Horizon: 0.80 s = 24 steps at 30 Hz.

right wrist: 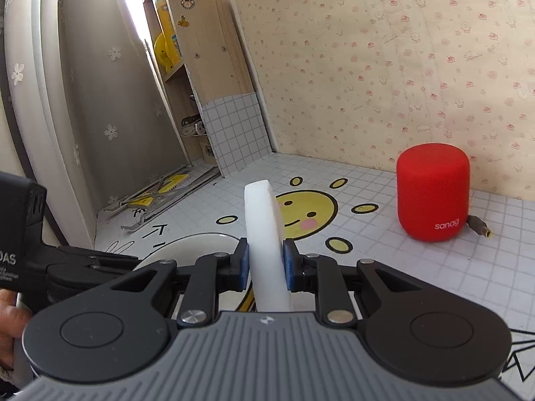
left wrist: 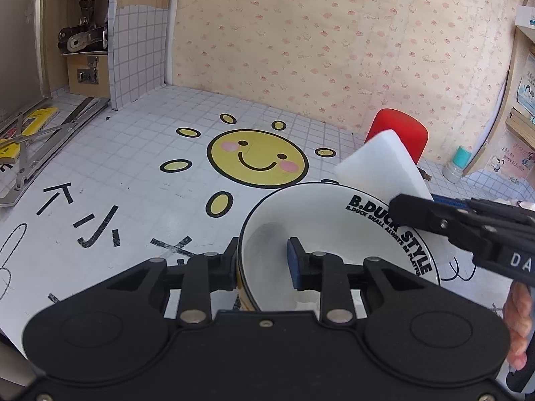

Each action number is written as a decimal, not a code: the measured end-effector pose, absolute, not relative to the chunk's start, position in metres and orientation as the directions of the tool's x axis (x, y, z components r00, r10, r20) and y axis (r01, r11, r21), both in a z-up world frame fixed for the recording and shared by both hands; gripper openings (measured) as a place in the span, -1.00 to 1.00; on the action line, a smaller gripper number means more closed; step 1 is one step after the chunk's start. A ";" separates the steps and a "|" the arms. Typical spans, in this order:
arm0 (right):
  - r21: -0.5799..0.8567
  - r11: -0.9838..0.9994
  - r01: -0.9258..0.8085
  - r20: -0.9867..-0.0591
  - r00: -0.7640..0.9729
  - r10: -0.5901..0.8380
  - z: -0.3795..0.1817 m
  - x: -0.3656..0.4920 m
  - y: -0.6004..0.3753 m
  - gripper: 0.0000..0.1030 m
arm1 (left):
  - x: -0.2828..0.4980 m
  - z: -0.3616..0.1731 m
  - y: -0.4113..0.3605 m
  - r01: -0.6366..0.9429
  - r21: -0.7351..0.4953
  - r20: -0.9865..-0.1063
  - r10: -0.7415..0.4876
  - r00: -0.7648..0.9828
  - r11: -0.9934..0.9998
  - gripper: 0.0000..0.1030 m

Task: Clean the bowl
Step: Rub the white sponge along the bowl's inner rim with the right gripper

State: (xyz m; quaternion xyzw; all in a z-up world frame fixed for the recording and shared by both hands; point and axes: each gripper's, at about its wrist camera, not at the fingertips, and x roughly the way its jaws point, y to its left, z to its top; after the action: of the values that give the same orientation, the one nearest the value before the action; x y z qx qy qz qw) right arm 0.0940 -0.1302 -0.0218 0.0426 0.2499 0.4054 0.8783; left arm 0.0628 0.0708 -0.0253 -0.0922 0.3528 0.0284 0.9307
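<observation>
A white bowl [left wrist: 334, 220] with a black rim and "B.DUCK STYLE" lettering sits low in the left wrist view. My left gripper [left wrist: 262, 264] is shut on the bowl's near-left wall, one finger inside and one outside. My right gripper [right wrist: 265, 265] is shut on a white sponge [right wrist: 264, 234], which stands upright between its blue pads. In the left wrist view the right gripper [left wrist: 401, 207] comes in from the right and holds the sponge [left wrist: 378, 167] over the bowl's far right rim. A sliver of the bowl [right wrist: 187, 244] shows at lower left in the right wrist view.
The table [left wrist: 133, 173] has a white grid cover with a yellow smiling sun. A red cylindrical speaker [right wrist: 433, 193] with a cable stands at the back right by the wall. A small teal-capped bottle [left wrist: 456, 163] stands at far right. Metal rails and yellow items [left wrist: 30, 140] lie at the left.
</observation>
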 end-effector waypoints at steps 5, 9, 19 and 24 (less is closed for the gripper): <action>0.266 0.644 -0.717 -0.402 0.525 0.750 -0.017 0.109 -0.129 -0.56 | 0.074 -0.025 0.071 -0.151 -0.155 -0.667 0.009 0.745 0.976 -0.38; 0.272 0.610 -0.744 -0.398 0.490 0.775 -0.012 0.135 -0.121 -0.56 | 0.085 -0.025 0.076 -0.184 -0.162 -0.671 0.029 0.741 0.970 -0.38; 0.309 0.588 -0.747 -0.375 0.472 0.798 -0.005 0.184 -0.096 -0.56 | 0.114 -0.027 0.089 -0.290 -0.176 -0.679 0.097 0.727 0.941 -0.39; 0.323 0.584 -0.744 -0.361 0.474 0.803 -0.006 0.189 -0.095 -0.56 | 0.113 -0.029 0.085 -0.281 -0.158 -0.677 0.103 0.728 0.947 -0.36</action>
State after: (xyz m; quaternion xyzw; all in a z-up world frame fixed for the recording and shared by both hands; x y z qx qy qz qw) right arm 0.1887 -0.0951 -0.0064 0.0605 0.2428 0.4518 0.8563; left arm 0.1135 0.0854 -0.0292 -0.1256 0.3535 0.1042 0.9211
